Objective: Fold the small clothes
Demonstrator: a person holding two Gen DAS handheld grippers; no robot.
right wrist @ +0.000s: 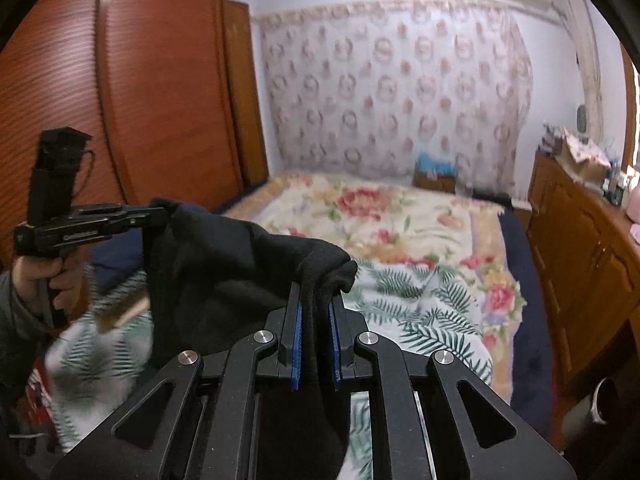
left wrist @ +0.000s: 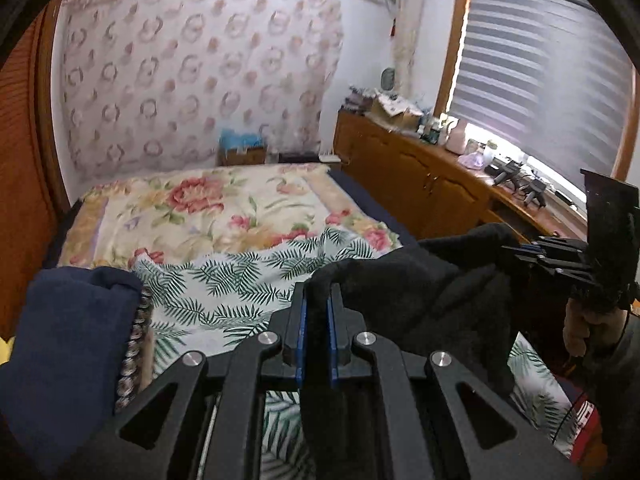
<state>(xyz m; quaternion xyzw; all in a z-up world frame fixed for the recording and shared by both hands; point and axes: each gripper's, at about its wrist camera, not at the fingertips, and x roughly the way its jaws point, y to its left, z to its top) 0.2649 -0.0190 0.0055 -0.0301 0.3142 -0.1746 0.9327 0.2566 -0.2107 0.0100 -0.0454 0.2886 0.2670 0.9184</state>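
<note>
A black fleece garment (left wrist: 420,296) hangs in the air above the bed, stretched between both grippers. My left gripper (left wrist: 316,292) is shut on one edge of it, the cloth pinched between the blue pads. My right gripper (right wrist: 316,296) is shut on the other edge of the same black garment (right wrist: 224,264). In the left wrist view the right gripper (left wrist: 520,252) shows at the right, clamped on the cloth. In the right wrist view the left gripper (right wrist: 160,212) shows at the left, held by a hand. The garment's lower part is hidden behind the gripper bodies.
The bed carries a palm-leaf sheet (left wrist: 224,292) over a floral blanket (left wrist: 208,208). A folded navy garment (left wrist: 68,340) lies at the left. A wooden cabinet (left wrist: 420,184) with clutter stands at the right under the window. A wooden wardrobe (right wrist: 132,100) stands at the left.
</note>
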